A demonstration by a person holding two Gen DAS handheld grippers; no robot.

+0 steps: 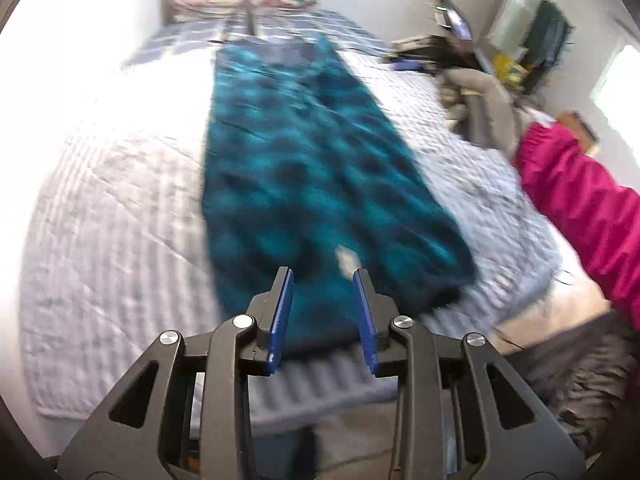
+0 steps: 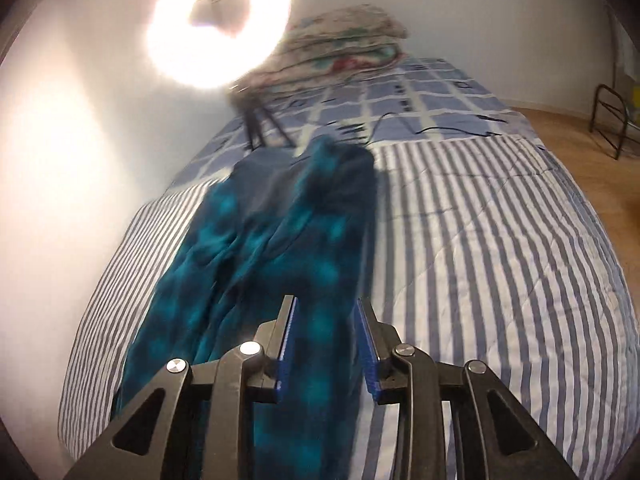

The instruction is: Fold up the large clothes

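Both tongs, left (image 1: 323,274) and right (image 2: 326,303), hover released over teal garment (image 1: 296,168) lying lengthwise on bed (image 1: 120,208), folding apparently unfinished.

I count two claws of mine: my left claw (image 1: 323,274) and my right claw (image 2: 326,302), each with two blue pads, spread apart. One teal patterned garment (image 2: 276,256) lies on one bed (image 2: 500,248). The bed carries one striped quilt (image 1: 120,208) and one blue checked sheet (image 2: 420,96). At its far end I see one pile of folded bedding (image 2: 344,40), one ring light (image 2: 218,20) and one small tripod (image 2: 260,124). One pink sleeve (image 1: 584,200) shows in the left view.
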